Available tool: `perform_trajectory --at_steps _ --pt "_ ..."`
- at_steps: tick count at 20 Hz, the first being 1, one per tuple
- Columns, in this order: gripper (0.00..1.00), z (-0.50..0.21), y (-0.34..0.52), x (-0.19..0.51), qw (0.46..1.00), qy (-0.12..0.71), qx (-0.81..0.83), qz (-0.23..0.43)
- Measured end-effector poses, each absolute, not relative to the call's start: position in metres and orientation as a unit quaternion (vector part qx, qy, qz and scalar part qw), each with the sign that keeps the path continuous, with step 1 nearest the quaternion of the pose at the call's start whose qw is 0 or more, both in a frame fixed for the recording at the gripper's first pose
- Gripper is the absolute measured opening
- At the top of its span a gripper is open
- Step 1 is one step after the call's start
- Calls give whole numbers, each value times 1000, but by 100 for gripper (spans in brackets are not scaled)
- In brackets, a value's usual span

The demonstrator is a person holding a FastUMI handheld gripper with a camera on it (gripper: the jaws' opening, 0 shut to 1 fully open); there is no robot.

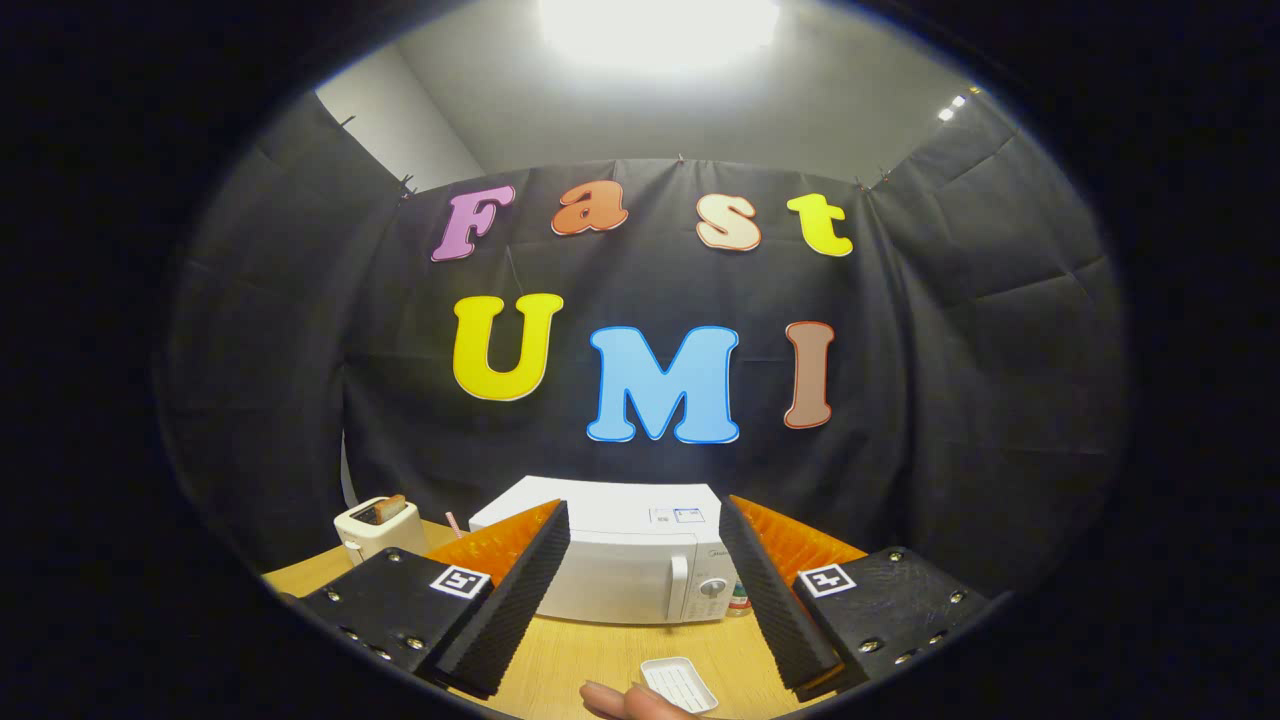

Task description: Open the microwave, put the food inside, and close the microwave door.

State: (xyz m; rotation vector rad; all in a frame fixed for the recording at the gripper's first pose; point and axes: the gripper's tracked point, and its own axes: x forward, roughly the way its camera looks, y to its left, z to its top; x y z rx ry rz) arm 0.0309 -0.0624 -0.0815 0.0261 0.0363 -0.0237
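The microwave (625, 565), door closed, sits on the table (600, 655) straight beyond your spread, empty jaws, its upright handle (679, 583) toward the right finger.

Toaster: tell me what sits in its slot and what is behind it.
A brown slice pokes out of the toaster slot. Behind it hangs the black cloth wall. The slot's inside is hidden. The gripper is open.

Nothing legible so far. Sticker (675, 515) atop microwave (620, 575) and mark (717, 566) on its front: too small to read. Nearer than microwave, square coded tags (460, 581) on gripper (643, 508), fingers spread wide: patterns only, no words.
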Motion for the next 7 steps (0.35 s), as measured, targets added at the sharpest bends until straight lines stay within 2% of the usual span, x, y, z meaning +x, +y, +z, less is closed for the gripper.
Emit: perform_trajectory --at_steps 7 --pt "96 -96 -65 46 1000 24 10 -10"
